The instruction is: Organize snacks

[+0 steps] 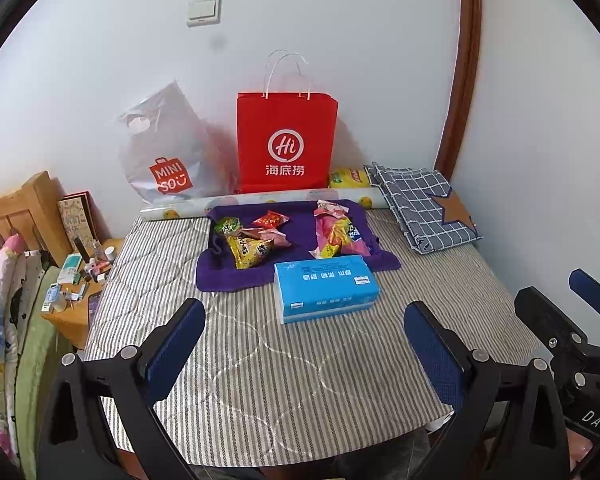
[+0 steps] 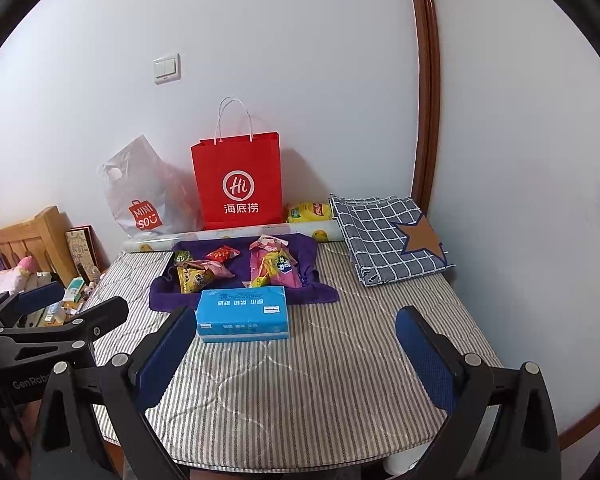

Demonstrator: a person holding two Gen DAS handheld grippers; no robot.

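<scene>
Striped bedding covers the tabletop (image 1: pixel 260 380) under both my tools. My left tool (image 1: pixel 304 344) hangs with its fingers wide apart, gripping nothing; my right tool (image 2: pixel 296 356) likewise. Beyond them lies a blue tissue pack (image 1: pixel 326 288), touching a purple cloth (image 1: pixel 228 276) that carries the snack packets (image 1: pixel 248 246). Behind stands a red paper bag (image 1: pixel 286 140) against the wall.

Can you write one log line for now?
left tool: open, empty | right tool: open, empty | snacks: on purple cloth
</scene>
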